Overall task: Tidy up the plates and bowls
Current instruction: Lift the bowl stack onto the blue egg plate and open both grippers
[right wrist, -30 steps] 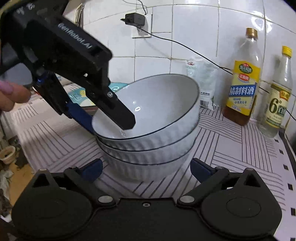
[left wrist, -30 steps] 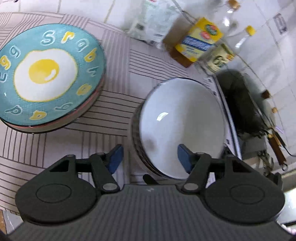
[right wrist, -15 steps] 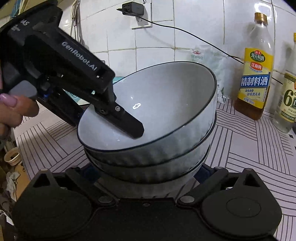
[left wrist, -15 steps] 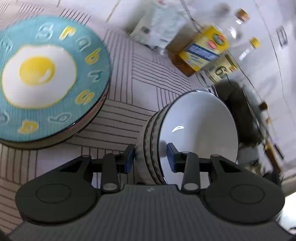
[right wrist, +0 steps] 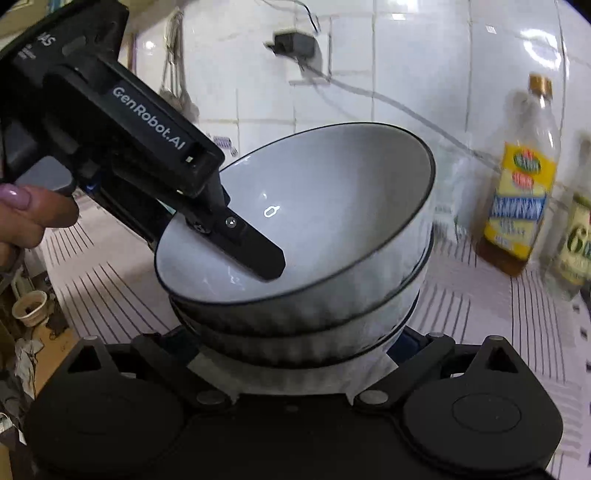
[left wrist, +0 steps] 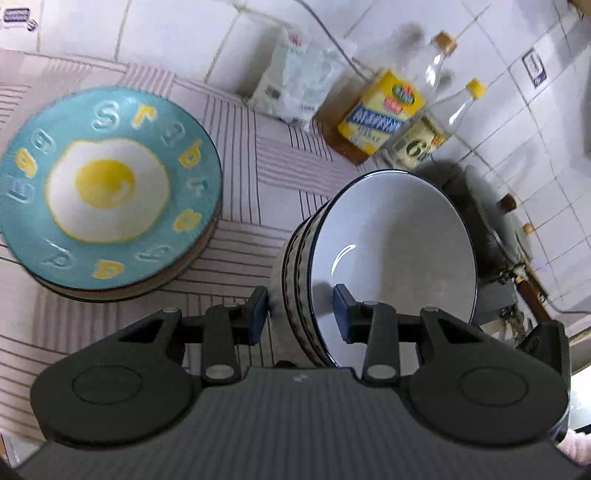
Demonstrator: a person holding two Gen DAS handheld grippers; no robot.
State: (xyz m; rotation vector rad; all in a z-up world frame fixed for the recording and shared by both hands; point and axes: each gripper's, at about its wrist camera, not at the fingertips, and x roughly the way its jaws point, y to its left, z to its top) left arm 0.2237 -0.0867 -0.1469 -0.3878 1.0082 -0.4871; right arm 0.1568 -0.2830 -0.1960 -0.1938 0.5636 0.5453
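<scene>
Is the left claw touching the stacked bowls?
Touching. The right wrist view shows the left claw with one finger pressed inside the top of the stacked bowls.

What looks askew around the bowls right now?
The stack of bowls is tipped toward the bottles, not sitting level: the left gripper clamps its near rims, one finger inside the top bowl. The egg plate lies flat; nothing spilled.

Against the white tiled wall (left wrist: 177,33), on the striped counter cover (left wrist: 280,162): a yellow-labelled oil bottle (left wrist: 384,114) beside a clear, yellow-capped bottle (left wrist: 432,136), a white plastic bag (left wrist: 295,88) to their left, a dark wok (left wrist: 480,221) further right.
</scene>
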